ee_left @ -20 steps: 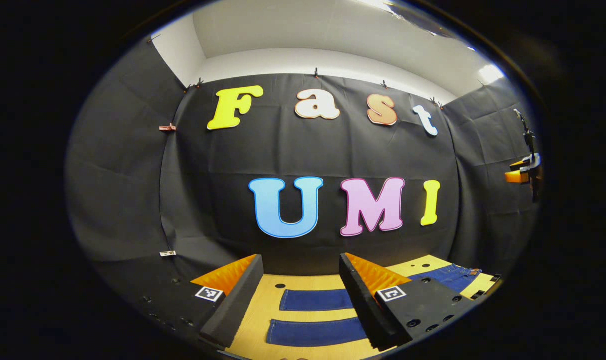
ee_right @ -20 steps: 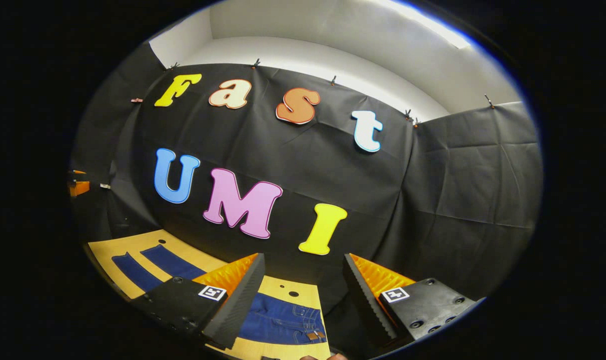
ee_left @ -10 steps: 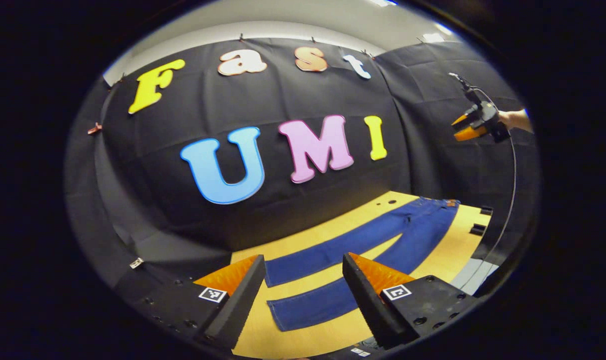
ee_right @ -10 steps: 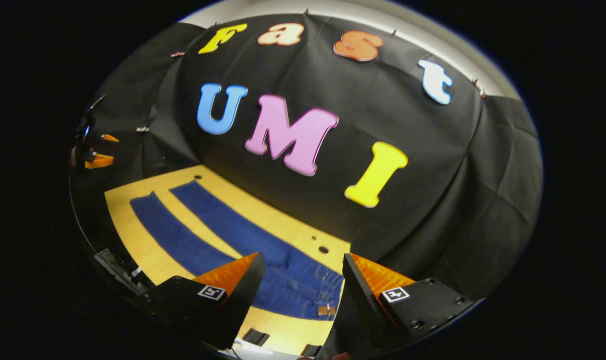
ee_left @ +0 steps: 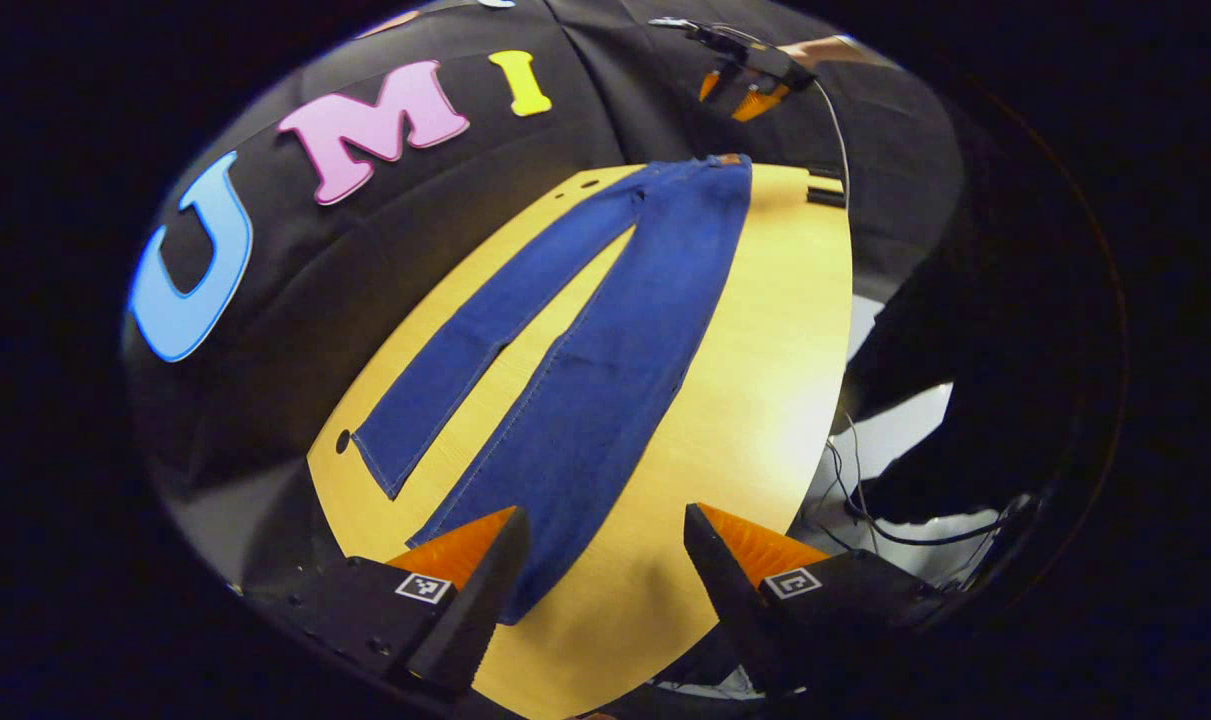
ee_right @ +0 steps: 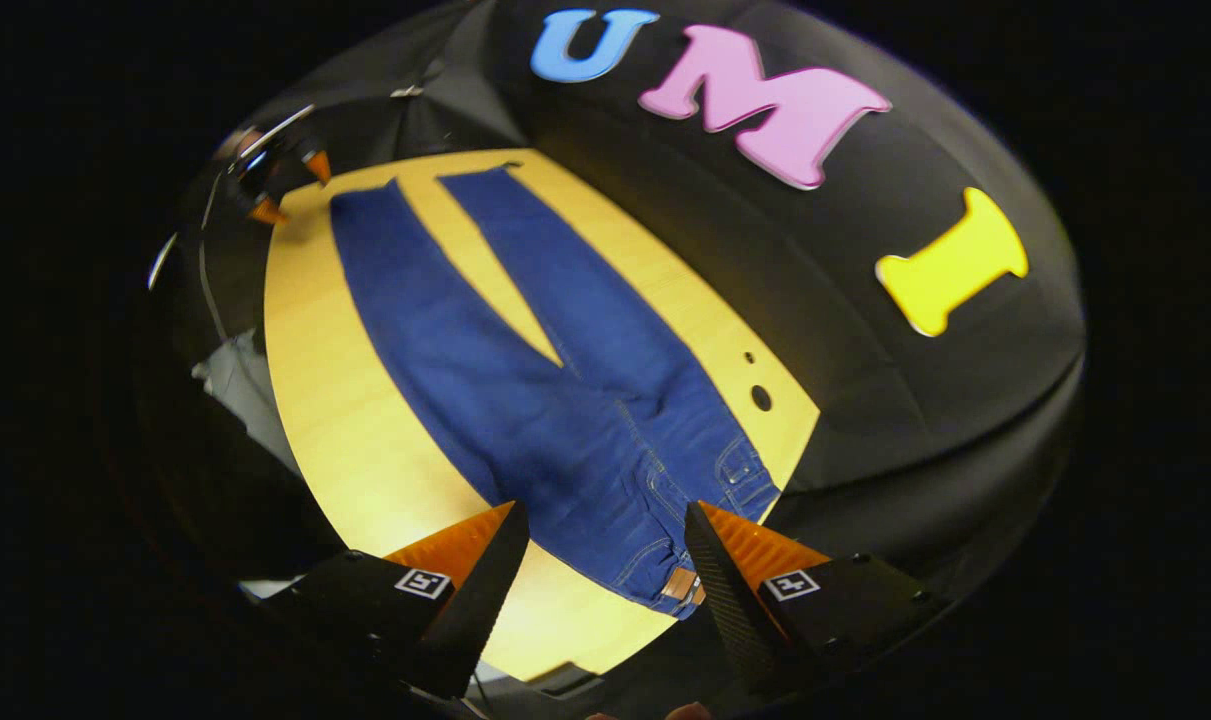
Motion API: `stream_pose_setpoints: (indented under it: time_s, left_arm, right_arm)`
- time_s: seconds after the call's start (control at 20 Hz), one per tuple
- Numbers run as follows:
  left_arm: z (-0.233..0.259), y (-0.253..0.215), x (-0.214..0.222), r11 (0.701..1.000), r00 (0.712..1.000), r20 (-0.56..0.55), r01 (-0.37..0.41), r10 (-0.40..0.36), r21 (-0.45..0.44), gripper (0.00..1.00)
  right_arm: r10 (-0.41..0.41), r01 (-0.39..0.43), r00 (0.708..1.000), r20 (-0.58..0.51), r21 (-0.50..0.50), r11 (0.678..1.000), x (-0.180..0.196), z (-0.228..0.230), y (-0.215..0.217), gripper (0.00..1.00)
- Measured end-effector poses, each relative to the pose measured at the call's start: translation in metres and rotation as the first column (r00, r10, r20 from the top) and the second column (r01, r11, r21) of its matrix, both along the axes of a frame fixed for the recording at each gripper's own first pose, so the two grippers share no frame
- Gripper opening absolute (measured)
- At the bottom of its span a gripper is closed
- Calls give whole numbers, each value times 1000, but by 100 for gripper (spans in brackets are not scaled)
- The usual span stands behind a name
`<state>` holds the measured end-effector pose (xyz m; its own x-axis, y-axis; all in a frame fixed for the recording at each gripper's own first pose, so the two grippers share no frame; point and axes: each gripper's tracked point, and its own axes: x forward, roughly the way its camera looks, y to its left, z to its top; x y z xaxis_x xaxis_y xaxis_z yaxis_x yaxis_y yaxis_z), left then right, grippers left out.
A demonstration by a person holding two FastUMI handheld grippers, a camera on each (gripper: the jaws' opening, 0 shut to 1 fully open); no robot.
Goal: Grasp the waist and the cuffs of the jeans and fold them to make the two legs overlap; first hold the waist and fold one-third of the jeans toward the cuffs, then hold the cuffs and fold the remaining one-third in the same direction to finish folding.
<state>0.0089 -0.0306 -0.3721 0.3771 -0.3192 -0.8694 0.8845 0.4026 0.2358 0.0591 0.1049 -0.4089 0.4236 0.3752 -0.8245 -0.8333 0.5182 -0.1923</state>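
Note:
Blue jeans lie flat and unfolded on a yellow wooden table, legs spread in a narrow V. In the left gripper view my left gripper hangs open above the cuff of the nearer leg; the waist lies at the far end. In the right gripper view the jeans run away from me, and my right gripper hovers open over the waistband. Neither holds anything. The right gripper shows far off above the waist end, and the left gripper beyond the cuffs.
Small round holes mark the table near the waist. Black cloth walls close in behind the table. Cables and pale floor lie past the table's right edge in the left gripper view.
Both grippers have tipped downward from facing the wall to looking down on the table. The whole length of the jeans now shows beneath them. Both stay open.

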Motion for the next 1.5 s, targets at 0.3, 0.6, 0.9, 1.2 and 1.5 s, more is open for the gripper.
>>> stream_pose_setpoints:
  time_s: [0.3, 0.6, 0.9, 1.2, 1.5]
  left_arm:
    - [-58, 58, 38, 967, 980, -193, 94, -48, 238, 98]
    - [-87, 69, 28, 930, 914, -372, 269, -164, 250, 98]
    - [-94, 63, 27, 942, 875, -472, 239, -104, 236, 92]
    - [-94, 64, 53, 953, 868, -497, 137, 16, 270, 30]
    - [-74, 57, 84, 971, 853, -498, -37, 153, 236, 6]
  right_arm:
    - [235, -249, 957, -168, -68, 966, 0, -96, -20, 97]
    - [210, -289, 889, -408, -142, 947, -16, -155, -49, 95]
    - [168, -282, 858, -485, -173, 944, -16, -173, -46, 94]
    - [-101, -2, 828, -552, -183, 983, 12, -172, -45, 42]
    - [-199, 166, 802, -563, -110, 980, 25, -142, -36, 5]
